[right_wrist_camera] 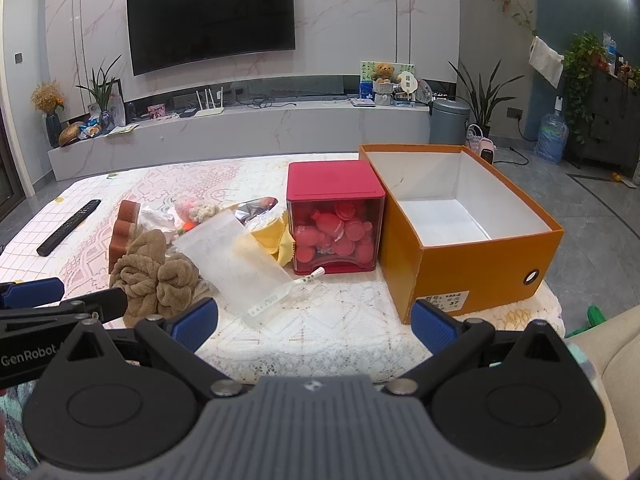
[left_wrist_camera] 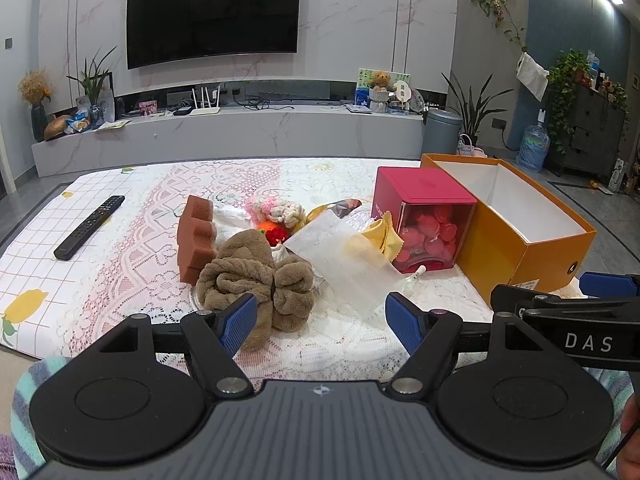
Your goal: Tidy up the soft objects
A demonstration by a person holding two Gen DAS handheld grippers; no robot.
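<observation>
A: Start with the biggest thing. Where did the orange box sit?

B: On the right side of the counter, open-topped and bare inside, its long axis running away from the cameras. The red cube container stood touching or just beside its left wall; the view was too warped for me to tell which.

A: And the soft things?

B: Heaped left of the cube. The brown towel was the largest of them and the nearest to the counter's front edge, bunched into two lobes. The brown sponge stood on end just behind it on the left, a clear plastic bag lay across the middle, the yellow cloth was against the cube, and a small pink and cream knitted piece lay at the back.

A: Which tool was nearer the towel?

B: The left tool. The towel lay straight ahead of it and slightly to the left, its front fold just by the left blue pad. From the right tool the towel lay well off to the left, while the box stood ahead and to the right.

A: State of the two tools?

B: Both spread wide, pinching nothing.

A: So the coming move?

B: I judged the left tool would take the towel, coming in forward and a touch leftward, then carry it rightward past the cube to the box. Nothing soft was yet in the box.
</observation>
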